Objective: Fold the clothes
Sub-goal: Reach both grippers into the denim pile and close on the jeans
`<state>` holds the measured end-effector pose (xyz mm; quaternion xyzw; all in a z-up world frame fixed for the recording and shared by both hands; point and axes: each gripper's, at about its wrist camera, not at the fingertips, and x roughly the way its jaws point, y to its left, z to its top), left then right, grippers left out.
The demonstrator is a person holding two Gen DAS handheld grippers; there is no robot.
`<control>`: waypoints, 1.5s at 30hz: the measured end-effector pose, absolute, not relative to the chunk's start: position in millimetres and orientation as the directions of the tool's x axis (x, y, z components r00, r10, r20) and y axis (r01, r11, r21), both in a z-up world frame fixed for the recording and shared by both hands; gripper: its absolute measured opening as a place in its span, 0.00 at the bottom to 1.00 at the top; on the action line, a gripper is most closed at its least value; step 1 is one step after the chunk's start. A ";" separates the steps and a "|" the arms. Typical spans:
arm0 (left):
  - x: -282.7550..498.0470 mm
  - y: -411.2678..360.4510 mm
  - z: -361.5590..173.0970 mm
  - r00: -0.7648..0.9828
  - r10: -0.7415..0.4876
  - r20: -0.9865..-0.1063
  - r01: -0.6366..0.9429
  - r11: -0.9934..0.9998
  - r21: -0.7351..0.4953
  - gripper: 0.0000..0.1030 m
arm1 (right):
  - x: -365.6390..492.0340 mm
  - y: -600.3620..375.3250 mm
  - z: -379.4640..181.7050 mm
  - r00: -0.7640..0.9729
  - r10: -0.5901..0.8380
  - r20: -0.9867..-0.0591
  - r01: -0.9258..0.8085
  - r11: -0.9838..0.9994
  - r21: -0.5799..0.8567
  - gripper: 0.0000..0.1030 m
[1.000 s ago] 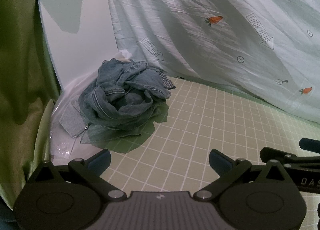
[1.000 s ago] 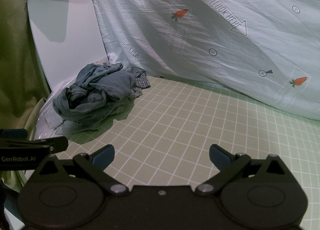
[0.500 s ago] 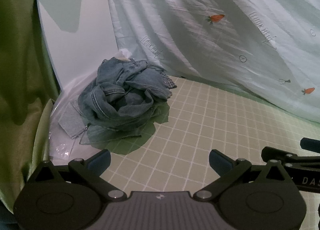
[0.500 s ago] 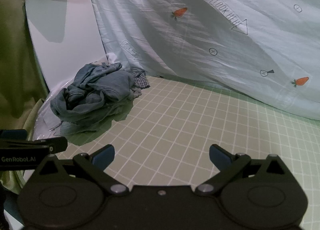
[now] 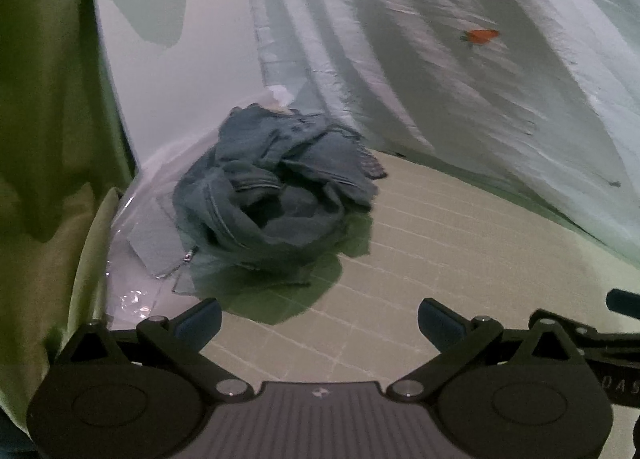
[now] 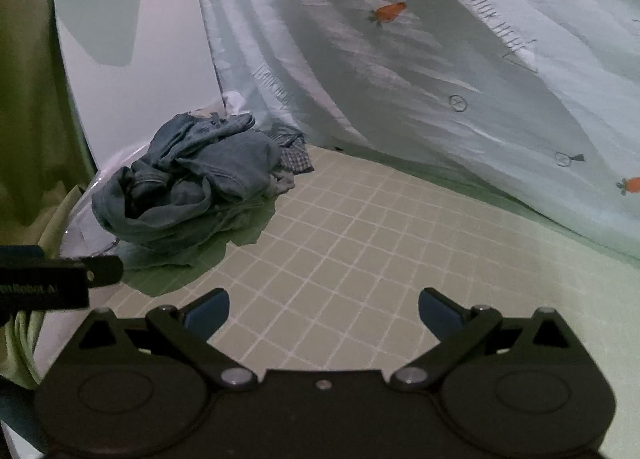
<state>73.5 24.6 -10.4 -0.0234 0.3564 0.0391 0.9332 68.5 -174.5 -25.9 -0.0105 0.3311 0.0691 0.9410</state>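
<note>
A crumpled pile of blue denim clothes point(image 5: 276, 195) lies at the far left of the green checked mat point(image 5: 460, 243), with a checked garment under its right side; it also shows in the right wrist view point(image 6: 196, 183). My left gripper point(image 5: 318, 323) is open and empty, a short way in front of the pile. My right gripper point(image 6: 324, 313) is open and empty, over the mat to the right of the pile. The left gripper's side shows at the left edge of the right wrist view point(image 6: 60, 275).
A pale carrot-print sheet point(image 6: 440, 71) hangs behind the mat. A white board point(image 5: 180, 71) stands behind the pile. Clear plastic point(image 5: 136, 271) lies left of the pile. Green cloth point(image 5: 44, 139) drapes along the left edge.
Both grippers have moved a little closer to the denim pile, with motion blur now. Both stay open and empty.
</note>
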 end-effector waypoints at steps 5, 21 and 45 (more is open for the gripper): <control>108.5 48.1 -14.8 0.725 0.075 -0.684 -0.130 0.991 -0.029 1.00 | 104.7 -161.3 -33.1 0.757 0.138 -0.639 -0.168 0.986 0.014 0.98; 229.8 112.1 -66.8 0.596 0.140 -0.791 -0.321 0.944 -0.075 0.52 | 259.2 -77.6 -74.7 0.693 0.228 -0.684 -0.311 0.951 0.002 0.77; 170.3 57.0 36.6 0.856 -0.003 -0.517 -0.110 0.976 -0.189 0.06 | 205.5 -155.4 5.8 0.958 0.080 -0.274 -0.104 0.992 -0.074 0.07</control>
